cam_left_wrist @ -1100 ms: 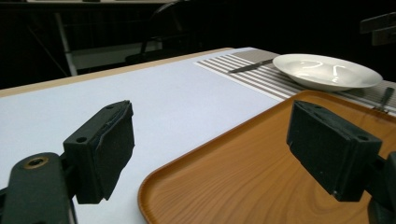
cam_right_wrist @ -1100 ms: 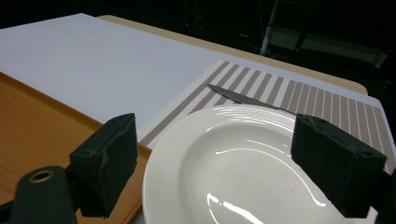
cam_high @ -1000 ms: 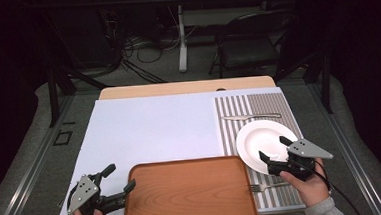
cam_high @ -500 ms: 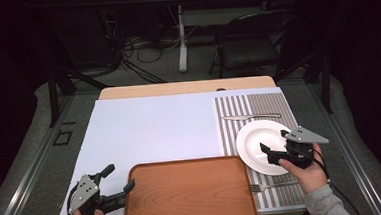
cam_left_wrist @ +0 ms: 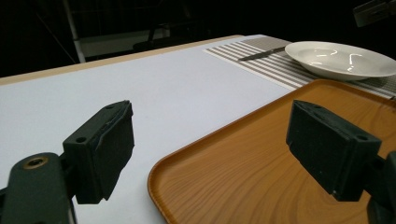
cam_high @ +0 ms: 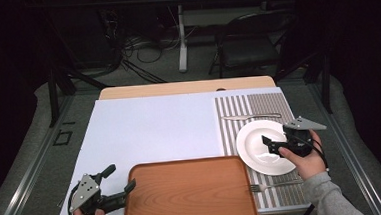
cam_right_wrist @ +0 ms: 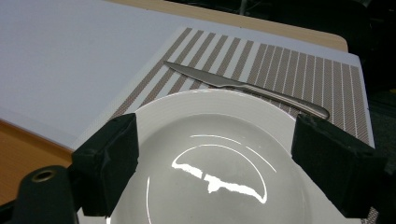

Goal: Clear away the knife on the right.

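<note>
Both pads of the right gripper [cam_high: 270, 143] stand wide apart over the white plate [cam_high: 261, 148], gripping nothing; the plate lies directly beneath and ahead of them on the striped placemat [cam_high: 251, 109], its far rim near the knife [cam_right_wrist: 243, 86], which lies crosswise beyond; the left gripper [cam_high: 117, 179], also spread and empty, straddles the wooden tray's [cam_high: 189, 195] near-left corner, well apart from the plate, so the right hand is plainly the nearer.

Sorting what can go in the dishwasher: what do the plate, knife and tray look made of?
Plate: glazed white ceramic, judging by its sharp glossy reflections. Knife: brushed metal, likely steel, grey sheen. Tray: wood or wood-look laminate, visible grain, satin finish.
</note>
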A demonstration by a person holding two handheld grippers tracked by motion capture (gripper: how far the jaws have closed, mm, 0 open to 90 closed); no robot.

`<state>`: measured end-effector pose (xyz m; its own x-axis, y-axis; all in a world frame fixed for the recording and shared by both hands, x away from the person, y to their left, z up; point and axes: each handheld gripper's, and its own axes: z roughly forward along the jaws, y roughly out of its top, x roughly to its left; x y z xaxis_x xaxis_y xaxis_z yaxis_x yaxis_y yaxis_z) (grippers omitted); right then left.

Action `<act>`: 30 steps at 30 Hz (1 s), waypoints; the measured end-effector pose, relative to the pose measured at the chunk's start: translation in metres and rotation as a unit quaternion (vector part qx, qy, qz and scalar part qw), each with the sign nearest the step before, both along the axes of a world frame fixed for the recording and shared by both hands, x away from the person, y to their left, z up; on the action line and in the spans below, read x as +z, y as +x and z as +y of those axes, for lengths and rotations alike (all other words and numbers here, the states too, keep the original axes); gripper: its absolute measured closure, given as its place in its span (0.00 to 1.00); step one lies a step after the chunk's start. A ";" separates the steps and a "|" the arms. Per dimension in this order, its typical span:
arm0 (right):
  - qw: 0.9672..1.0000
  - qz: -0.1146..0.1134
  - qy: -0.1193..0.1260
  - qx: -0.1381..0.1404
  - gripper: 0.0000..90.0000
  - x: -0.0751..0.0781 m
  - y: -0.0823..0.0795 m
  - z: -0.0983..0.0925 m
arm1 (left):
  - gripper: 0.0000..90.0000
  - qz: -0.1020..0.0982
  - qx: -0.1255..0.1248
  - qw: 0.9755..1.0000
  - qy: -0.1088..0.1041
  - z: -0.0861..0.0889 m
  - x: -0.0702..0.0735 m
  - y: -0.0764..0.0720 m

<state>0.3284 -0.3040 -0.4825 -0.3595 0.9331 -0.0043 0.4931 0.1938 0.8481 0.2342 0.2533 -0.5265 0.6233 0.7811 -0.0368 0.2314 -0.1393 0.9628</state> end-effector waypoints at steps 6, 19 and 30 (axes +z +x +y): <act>1.000 0.023 0.000 -0.011 0.16 0.002 0.012 -0.001 | 0.17 0.001 -0.002 1.000 0.003 -0.001 0.000 0.000; 0.998 0.055 -0.009 -0.020 0.16 0.003 0.037 -0.002 | 0.17 0.003 -0.002 1.000 0.005 0.000 -0.001 0.001; 0.996 0.085 -0.003 -0.031 0.16 -0.005 0.061 -0.008 | 0.17 0.004 -0.001 1.000 0.004 0.001 -0.001 0.001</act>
